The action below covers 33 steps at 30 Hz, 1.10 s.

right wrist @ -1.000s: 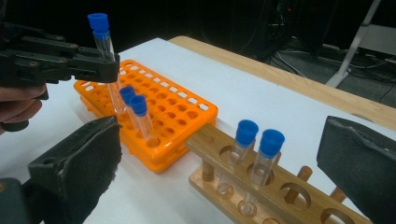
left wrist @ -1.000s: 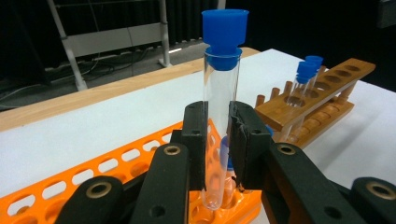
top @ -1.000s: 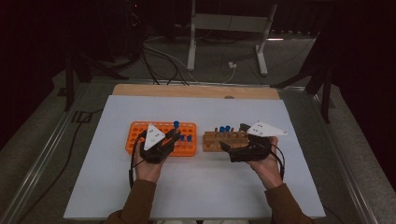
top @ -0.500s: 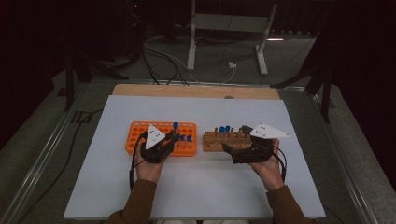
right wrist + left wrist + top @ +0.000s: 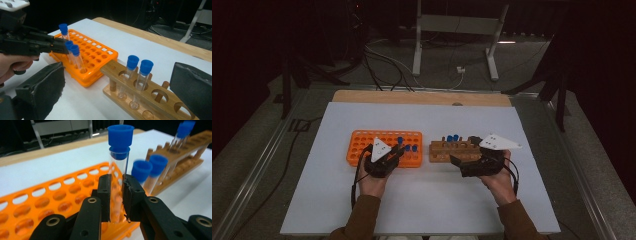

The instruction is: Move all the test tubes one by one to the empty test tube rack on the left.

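In the left gripper view my left gripper [image 5: 116, 182] is shut on a clear test tube [image 5: 119, 157] with a blue cap, held upright with its lower end at the orange rack [image 5: 37, 202]. Two more blue-capped tubes [image 5: 141, 170] stand in that rack just to its right. My right gripper [image 5: 117, 70] is open, its jaws wide apart on either side of the wooden rack [image 5: 150, 100], which holds two blue-capped tubes [image 5: 131, 67]. From above, the left gripper [image 5: 398, 151] is at the near right part of the orange rack [image 5: 362, 145], and the right gripper [image 5: 457, 162] is at the front of the wooden rack [image 5: 439, 152].
Both racks sit side by side on a white sheet [image 5: 422, 200] over the table. A bare wooden strip [image 5: 412, 97] runs along the far edge. Cables and metal stand legs [image 5: 452, 45] lie on the dark floor beyond.
My left gripper has sunk a little with the tube toward the orange rack. The right gripper has stayed where it was.
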Available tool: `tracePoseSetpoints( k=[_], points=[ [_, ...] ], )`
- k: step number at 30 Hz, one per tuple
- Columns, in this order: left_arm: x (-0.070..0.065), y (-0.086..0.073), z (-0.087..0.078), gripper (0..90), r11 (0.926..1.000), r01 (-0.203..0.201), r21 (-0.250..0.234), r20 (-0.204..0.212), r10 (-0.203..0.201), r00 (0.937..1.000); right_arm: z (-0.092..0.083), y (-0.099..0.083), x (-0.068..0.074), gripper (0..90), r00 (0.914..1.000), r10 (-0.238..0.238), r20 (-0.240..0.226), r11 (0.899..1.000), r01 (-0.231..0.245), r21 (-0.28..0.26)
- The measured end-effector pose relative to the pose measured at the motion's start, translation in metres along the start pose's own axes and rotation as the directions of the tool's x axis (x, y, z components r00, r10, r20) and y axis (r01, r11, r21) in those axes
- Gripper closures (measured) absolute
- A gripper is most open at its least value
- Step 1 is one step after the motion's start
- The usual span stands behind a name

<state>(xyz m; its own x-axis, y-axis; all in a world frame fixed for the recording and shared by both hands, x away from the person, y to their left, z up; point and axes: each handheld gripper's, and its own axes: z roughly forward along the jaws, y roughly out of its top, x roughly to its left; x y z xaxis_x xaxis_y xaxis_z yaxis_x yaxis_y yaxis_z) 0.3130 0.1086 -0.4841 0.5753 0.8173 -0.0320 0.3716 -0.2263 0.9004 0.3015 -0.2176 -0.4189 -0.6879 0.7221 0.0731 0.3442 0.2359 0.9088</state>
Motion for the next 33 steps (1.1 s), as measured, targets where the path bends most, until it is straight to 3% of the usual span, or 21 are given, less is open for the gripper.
tracePoseSetpoints(
  k=[5,17,33],
  points=[
    [-0.0009,-0.0056,0.0045,78.3,0.9987,-0.02,0.047,0.003,0.02,0.9998,0.0014,-0.0021,0.0003,0.3,1.0,0.002,-0.005,1.0,-0.002,0.004],
    [-0.0028,-0.0087,0.0102,78.6,0.9936,-0.048,0.102,0.002,0.048,0.9988,0.005,-0.0036,0.0037,0.8,0.9998,-0.005,-0.02,1.0,0.005,0.012],
    [-0.0022,-0.0113,0.0092,78.6,0.993,-0.043,0.11,0.01,0.042,0.999,0.0064,-0.0069,0.0031,0.8,0.9997,0.0,-0.025,1.0,0.001,0.017]
  ],
)
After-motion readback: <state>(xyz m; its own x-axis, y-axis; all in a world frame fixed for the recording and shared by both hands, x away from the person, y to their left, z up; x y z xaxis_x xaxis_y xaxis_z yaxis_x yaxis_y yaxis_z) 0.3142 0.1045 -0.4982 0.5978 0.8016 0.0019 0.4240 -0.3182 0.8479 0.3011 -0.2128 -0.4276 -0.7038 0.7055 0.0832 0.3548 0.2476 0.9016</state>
